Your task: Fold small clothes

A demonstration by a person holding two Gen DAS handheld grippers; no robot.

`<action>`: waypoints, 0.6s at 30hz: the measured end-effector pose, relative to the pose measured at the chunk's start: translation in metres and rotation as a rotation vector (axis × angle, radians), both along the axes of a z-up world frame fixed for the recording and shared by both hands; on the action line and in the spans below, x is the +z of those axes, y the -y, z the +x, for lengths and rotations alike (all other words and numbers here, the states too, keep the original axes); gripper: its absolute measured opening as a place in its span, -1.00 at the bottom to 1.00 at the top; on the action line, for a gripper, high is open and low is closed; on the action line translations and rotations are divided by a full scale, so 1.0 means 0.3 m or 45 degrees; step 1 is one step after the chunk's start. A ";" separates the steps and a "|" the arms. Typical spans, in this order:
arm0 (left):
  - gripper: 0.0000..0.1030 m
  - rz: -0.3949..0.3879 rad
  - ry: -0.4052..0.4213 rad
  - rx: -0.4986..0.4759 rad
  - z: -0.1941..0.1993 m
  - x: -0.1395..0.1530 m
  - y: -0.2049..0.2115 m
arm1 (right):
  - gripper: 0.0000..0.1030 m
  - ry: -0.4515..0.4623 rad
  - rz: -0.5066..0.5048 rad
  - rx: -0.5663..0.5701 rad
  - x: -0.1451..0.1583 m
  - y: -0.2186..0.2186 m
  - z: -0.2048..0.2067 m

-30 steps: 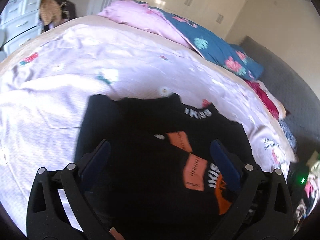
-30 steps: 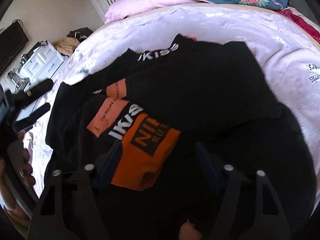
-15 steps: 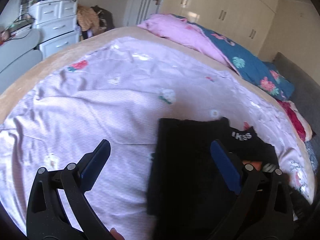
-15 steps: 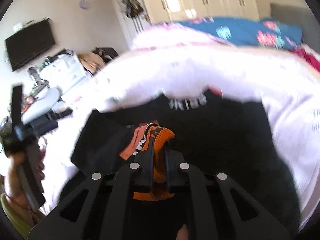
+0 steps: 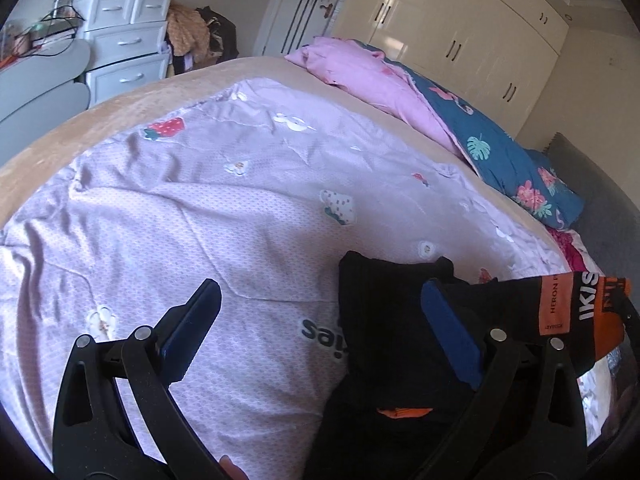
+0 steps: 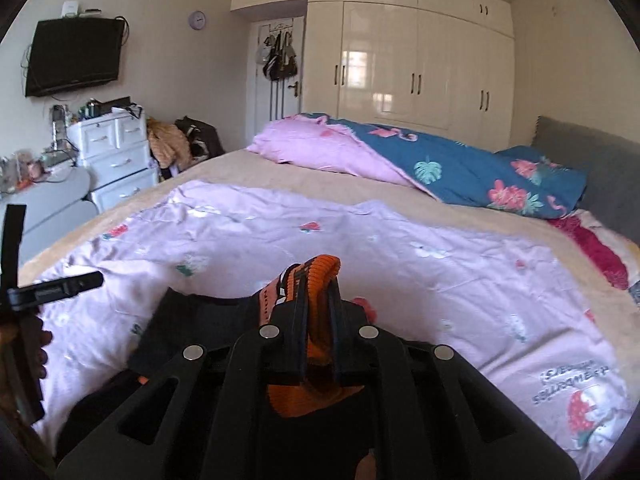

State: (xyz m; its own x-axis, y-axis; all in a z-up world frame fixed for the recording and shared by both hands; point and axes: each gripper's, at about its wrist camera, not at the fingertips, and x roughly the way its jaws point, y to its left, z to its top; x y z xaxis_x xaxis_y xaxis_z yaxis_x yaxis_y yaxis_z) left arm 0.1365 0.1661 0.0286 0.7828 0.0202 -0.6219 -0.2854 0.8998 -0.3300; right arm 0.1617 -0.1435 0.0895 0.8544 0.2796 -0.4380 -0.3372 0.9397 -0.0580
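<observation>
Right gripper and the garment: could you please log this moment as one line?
right gripper: shut on orange cuff | black garment: lifted | left gripper: open

Sunlit bedrm: bed (image 6: 280, 176), cream wardrobe (image 6: 420, 68), wall TV (image 6: 74, 56), white drawers (image 6: 116, 152).

Black garment (image 5: 384, 320) with orange cuff (image 6: 320, 276) and white lettering; lilac sheet (image 5: 224, 208) printed with strawberries and white flowers; pink-backed teal duvet (image 6: 460, 168) (leaf and flower print); blue gripper pads (image 5: 450, 330).

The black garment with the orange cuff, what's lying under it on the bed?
Under the black garment with the orange cuff lies a lilac printed quilt; the part beneath the cloth is covered.
</observation>
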 end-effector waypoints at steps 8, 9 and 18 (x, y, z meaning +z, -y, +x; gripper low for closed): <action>0.82 0.000 0.022 -0.128 0.041 -0.026 0.080 | -0.85 -0.140 0.042 -0.150 -0.125 0.101 0.030; 0.82 0.005 0.017 -0.150 0.049 -0.033 0.099 | -0.85 -0.154 0.041 -0.162 -0.141 0.109 0.033; 0.77 -0.008 0.005 -0.258 0.078 -0.070 0.174 | -0.84 -0.272 0.045 -0.211 -0.253 0.145 0.072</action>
State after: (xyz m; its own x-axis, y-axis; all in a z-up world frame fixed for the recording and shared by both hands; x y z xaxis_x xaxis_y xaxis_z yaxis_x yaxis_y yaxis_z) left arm 0.1597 0.1139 0.0077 0.7727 -0.1420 -0.6187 -0.0975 0.9365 -0.3367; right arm 0.1834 -0.1869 0.0135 0.7793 0.1618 -0.6054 -0.1793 0.9833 0.0319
